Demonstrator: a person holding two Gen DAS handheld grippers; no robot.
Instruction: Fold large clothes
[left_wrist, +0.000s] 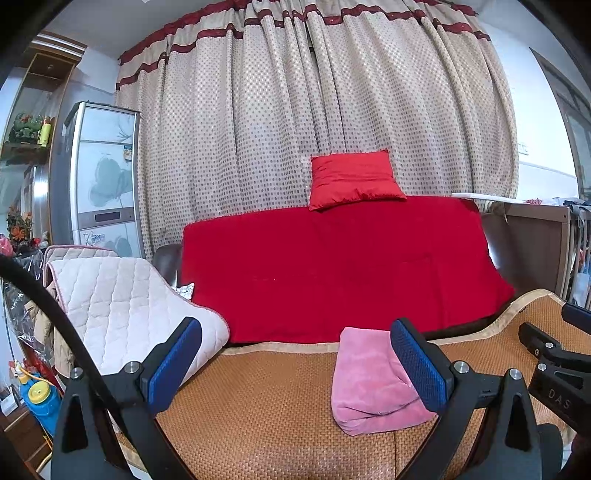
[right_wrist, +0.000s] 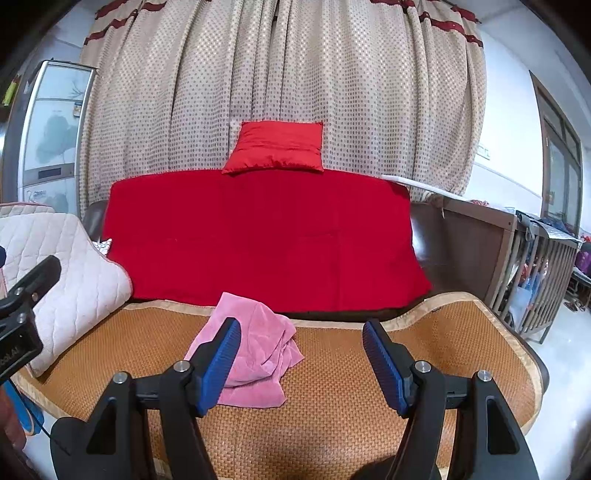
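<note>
One pink garment (right_wrist: 255, 350), one red pillow (right_wrist: 275, 147), one red blanket (right_wrist: 258, 240), two tongs (left_wrist: 295, 362).

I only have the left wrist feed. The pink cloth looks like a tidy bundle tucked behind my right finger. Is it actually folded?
Observer: No. In the right wrist view the pink cloth is a rumpled heap with a loose corner pointing toward the red sofa cover.
Operator: Is the right gripper holding any of it?
Observer: No. The right gripper is open and empty; the cloth lies behind its left finger, and I cannot tell whether it touches.
Operator: Is there room on the mat to spread it?
Observer: The woven mat shows bare to the right of the cloth, out to its tan border.
Operator: And my left gripper?
Observer: The left gripper is open too, holding nothing.
</note>
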